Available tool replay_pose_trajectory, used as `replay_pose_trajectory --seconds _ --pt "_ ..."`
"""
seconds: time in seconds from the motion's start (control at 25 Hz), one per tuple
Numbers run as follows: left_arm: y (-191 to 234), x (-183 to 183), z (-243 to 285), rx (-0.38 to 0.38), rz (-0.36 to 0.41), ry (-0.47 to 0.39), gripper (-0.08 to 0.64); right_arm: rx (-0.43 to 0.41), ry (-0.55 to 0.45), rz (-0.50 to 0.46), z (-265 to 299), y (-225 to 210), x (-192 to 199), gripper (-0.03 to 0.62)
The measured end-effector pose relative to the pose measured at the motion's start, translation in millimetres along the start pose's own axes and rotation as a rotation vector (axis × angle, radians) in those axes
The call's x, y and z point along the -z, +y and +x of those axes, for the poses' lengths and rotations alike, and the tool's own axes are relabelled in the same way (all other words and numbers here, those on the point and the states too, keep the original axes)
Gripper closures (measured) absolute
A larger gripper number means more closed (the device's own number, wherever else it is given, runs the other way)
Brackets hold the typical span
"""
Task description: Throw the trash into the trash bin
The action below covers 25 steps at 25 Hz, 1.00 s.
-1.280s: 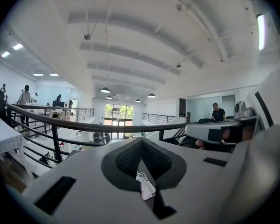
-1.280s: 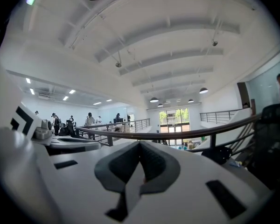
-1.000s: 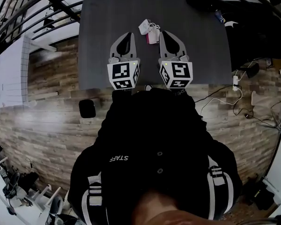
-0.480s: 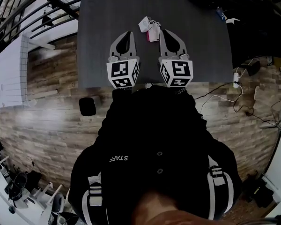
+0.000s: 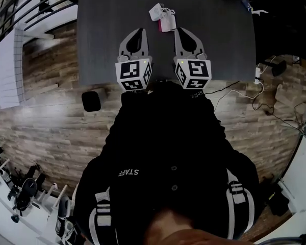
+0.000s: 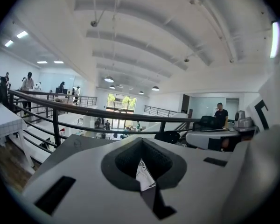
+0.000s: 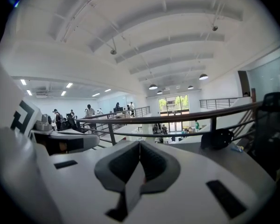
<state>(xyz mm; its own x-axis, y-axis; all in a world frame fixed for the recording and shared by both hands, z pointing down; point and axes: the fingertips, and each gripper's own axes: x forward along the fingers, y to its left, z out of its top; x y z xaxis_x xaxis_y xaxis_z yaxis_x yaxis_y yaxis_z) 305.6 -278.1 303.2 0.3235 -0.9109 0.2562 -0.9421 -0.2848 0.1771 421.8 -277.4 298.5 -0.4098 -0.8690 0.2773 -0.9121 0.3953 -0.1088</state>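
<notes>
The trash (image 5: 162, 18), a crumpled white wrapper with a pink piece, lies on the dark grey table (image 5: 104, 29) near its far middle. In the head view my left gripper (image 5: 139, 31) and right gripper (image 5: 177, 29) rest on the table side by side. Their tips point at the trash from just in front of it, and nothing is held. Both are shut. In the left gripper view a white printed scrap (image 6: 143, 175) shows through the notch of the closed left gripper (image 6: 141, 143). The right gripper (image 7: 140, 143) also stands closed in its own view.
A small black round-cornered object (image 5: 91, 101), perhaps the bin, sits on the wooden floor left of the table's near corner. Cables (image 5: 245, 103) and a power strip (image 5: 257, 75) lie on the floor at right. A black railing (image 5: 20, 4) runs along the far left.
The head view has slid, so the table and the black floor object sit a little higher and further left. Both grippers stay shut in the same place before the trash.
</notes>
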Motion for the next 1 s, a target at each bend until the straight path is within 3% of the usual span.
replay_pose_trajectory --seconds 0.36,0.72,1.0 --pt "4 67 31 -0.010 -0.031 0.115 0.560 -0.053 0.190 0.049 40 -9 81 0.577" --pt "17 126 71 -0.021 -0.051 0.213 0.560 -0.053 0.301 0.059 79 -27 140 0.575" --pt "36 161 83 -0.036 -0.054 0.287 0.560 -0.048 0.410 0.090 105 -35 195 0.518"
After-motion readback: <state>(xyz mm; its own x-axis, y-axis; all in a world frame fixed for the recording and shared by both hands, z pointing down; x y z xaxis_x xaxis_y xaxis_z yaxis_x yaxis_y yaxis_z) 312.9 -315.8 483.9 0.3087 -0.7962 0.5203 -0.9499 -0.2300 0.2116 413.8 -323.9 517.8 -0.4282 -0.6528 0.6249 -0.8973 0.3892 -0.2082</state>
